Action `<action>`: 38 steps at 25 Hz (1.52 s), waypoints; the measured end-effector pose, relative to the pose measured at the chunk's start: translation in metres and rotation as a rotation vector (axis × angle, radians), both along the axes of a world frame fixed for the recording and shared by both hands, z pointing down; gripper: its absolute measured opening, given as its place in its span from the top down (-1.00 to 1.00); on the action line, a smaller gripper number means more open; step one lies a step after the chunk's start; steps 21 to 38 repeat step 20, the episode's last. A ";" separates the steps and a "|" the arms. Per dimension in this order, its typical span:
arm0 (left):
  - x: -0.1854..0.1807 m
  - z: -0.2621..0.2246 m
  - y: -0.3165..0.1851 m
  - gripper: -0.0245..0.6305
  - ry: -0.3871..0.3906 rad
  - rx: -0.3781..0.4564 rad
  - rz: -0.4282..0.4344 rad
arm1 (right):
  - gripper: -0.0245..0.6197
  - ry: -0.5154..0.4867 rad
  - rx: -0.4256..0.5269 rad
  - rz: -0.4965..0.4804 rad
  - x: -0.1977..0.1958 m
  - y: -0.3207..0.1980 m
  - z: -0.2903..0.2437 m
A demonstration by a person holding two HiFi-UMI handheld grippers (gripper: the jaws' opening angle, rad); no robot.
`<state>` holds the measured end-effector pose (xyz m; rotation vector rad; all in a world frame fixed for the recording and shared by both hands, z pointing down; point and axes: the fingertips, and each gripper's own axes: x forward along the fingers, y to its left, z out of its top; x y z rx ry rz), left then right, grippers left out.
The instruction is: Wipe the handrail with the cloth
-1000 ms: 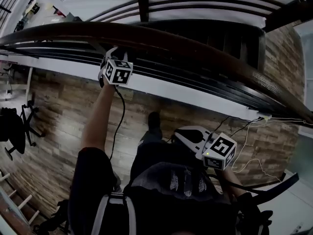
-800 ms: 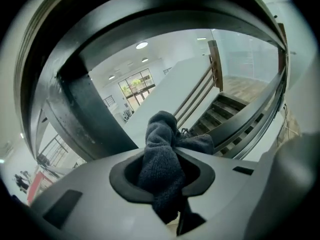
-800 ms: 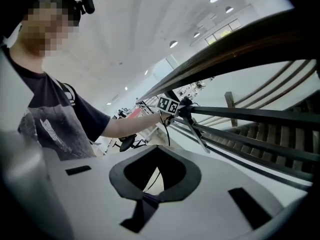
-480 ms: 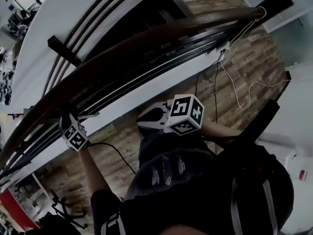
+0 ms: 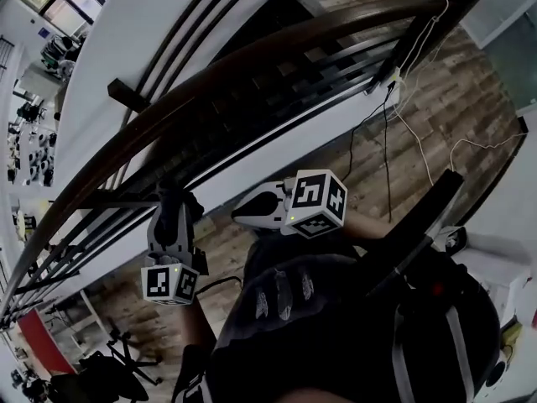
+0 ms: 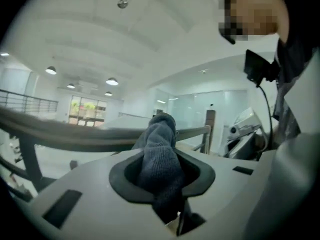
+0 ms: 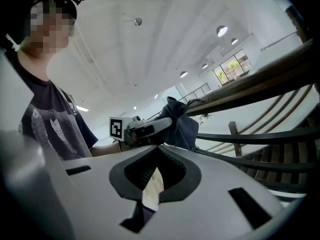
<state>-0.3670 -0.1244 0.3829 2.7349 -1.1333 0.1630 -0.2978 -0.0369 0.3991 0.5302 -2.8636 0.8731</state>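
The dark brown handrail (image 5: 252,61) curves from upper right to lower left above black balusters. My left gripper (image 5: 172,204) points up at it from below and is shut on a dark grey cloth (image 6: 159,144) that bulges out of the jaws. In the right gripper view the cloth (image 7: 181,125) sits against the handrail (image 7: 260,81), with the left gripper (image 7: 159,125) behind it. The blurred handrail (image 6: 75,136) crosses just beyond the cloth in the left gripper view. My right gripper (image 5: 243,214) hangs at waist height, apart from the rail, shut with nothing in it.
Loose cables (image 5: 386,154) trail over the wood-plank floor from a white socket (image 5: 394,81) by a dark end post (image 5: 424,28). A black bar (image 5: 411,233) slants past my right side. An office chair (image 5: 109,368) stands at lower left.
The left gripper has come down and to the right in the head view, now pointing up at the rail. The right gripper has hardly moved. The head view has turned slightly.
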 end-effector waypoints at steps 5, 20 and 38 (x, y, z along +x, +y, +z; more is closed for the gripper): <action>0.123 -0.066 0.084 0.61 -0.207 0.367 0.135 | 0.91 -0.121 0.037 0.050 0.082 0.044 -0.013; 0.162 -0.054 0.219 0.61 0.025 0.132 0.234 | 0.91 -0.372 -0.113 0.168 0.125 0.142 -0.016; 0.162 -0.054 0.219 0.61 0.025 0.132 0.234 | 0.91 -0.372 -0.113 0.168 0.125 0.142 -0.016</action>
